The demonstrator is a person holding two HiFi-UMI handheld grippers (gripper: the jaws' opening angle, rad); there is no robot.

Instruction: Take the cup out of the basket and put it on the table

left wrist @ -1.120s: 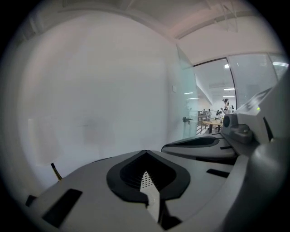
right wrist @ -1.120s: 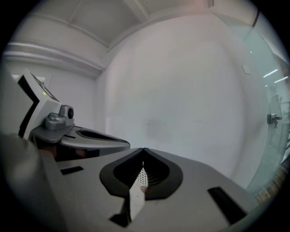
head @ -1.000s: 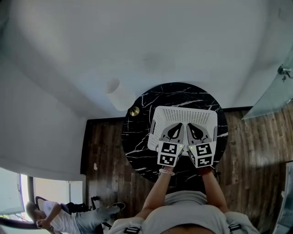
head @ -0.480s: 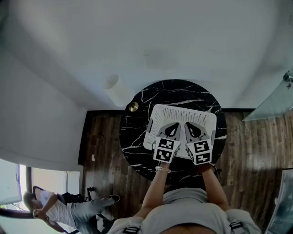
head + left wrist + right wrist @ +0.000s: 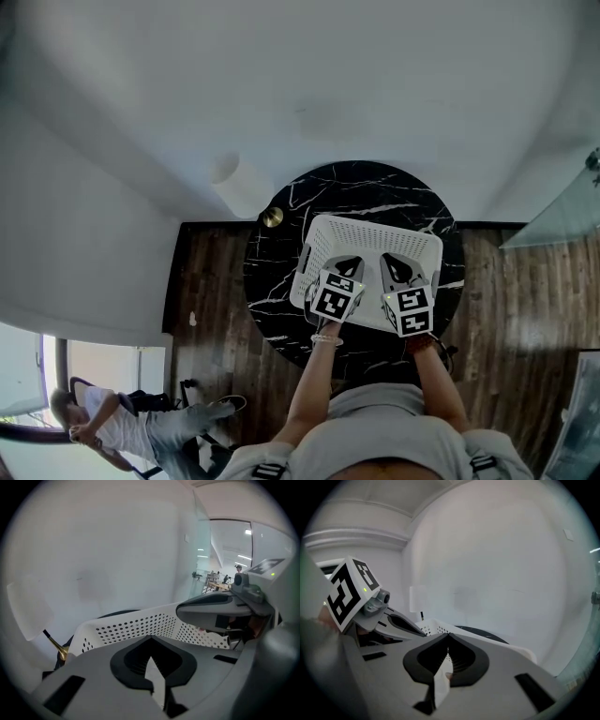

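A white perforated basket (image 5: 375, 228) stands on a round black marble table (image 5: 277, 281). Both grippers hover over the basket's near half, side by side. My left gripper (image 5: 350, 265) is shut with nothing between its jaws, and the basket's far wall (image 5: 136, 623) shows beyond its tips (image 5: 150, 638). My right gripper (image 5: 393, 262) is also shut and empty, with the basket's rim (image 5: 433, 628) just past it. No cup shows in any view; the grippers hide most of the basket's inside.
A gold lamp base (image 5: 272, 217) with a white shade (image 5: 234, 183) stands at the table's far left edge. A white wall rises behind the table. Dark wood floor (image 5: 211, 300) surrounds it. A glass panel (image 5: 562, 202) is at the right.
The left gripper has turned a little and drifted slightly toward the basket's left side. The right gripper has hardly moved. Both stay shut.
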